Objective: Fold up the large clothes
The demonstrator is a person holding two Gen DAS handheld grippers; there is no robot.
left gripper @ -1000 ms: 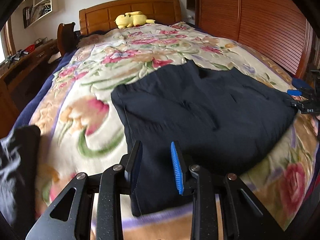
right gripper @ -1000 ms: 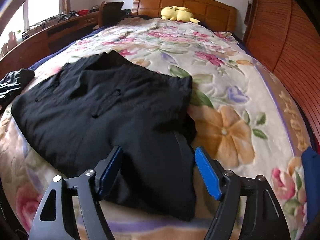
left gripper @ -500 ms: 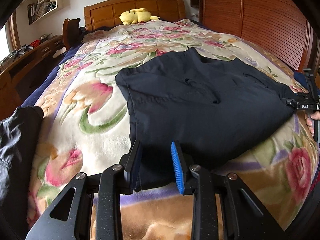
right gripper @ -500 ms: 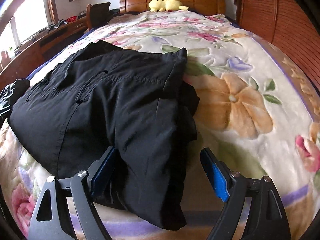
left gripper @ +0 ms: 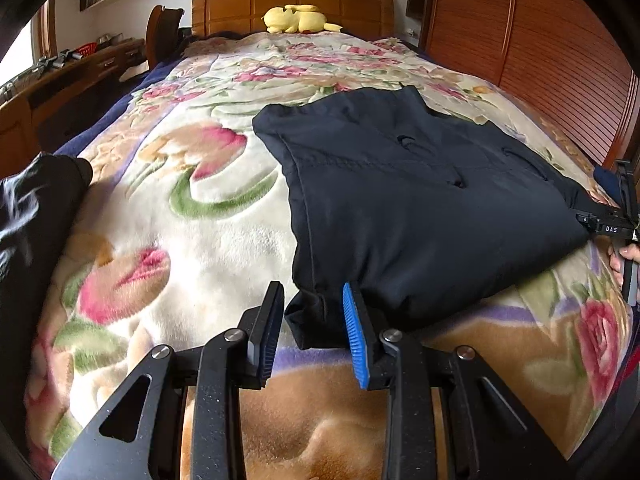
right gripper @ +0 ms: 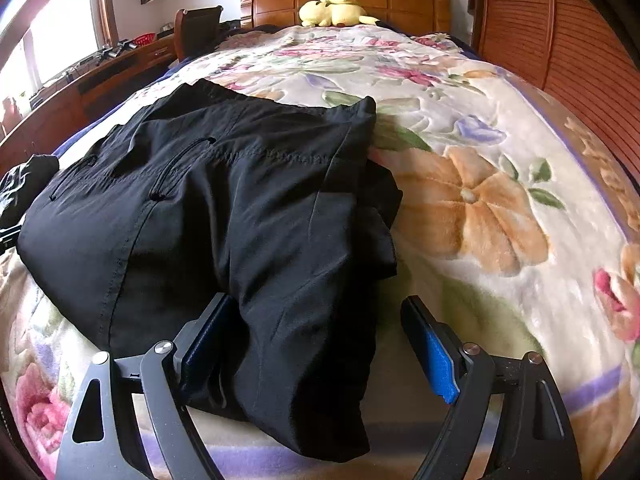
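Note:
Folded black trousers (left gripper: 420, 200) lie on the floral blanket (left gripper: 192, 240) of a bed, near its foot. My left gripper (left gripper: 314, 330) is open, its jaws on either side of the garment's near left corner, which hangs slightly over the edge. In the right wrist view the trousers (right gripper: 224, 216) fill the left and middle. My right gripper (right gripper: 316, 344) is wide open around the near right end of the folded stack. The right gripper also shows at the right edge of the left wrist view (left gripper: 624, 224).
A dark garment (left gripper: 28, 216) lies at the bed's left edge. A yellow plush toy (left gripper: 298, 18) sits by the wooden headboard (left gripper: 288, 0). A wooden slatted wardrobe (left gripper: 540, 48) runs along the right. A desk (left gripper: 72, 76) and chair stand left.
Both grippers have drawn back toward the foot of the bed and lowered. The trousers now lie flatter and the left gripper sits at the garment's corner instead of over it.

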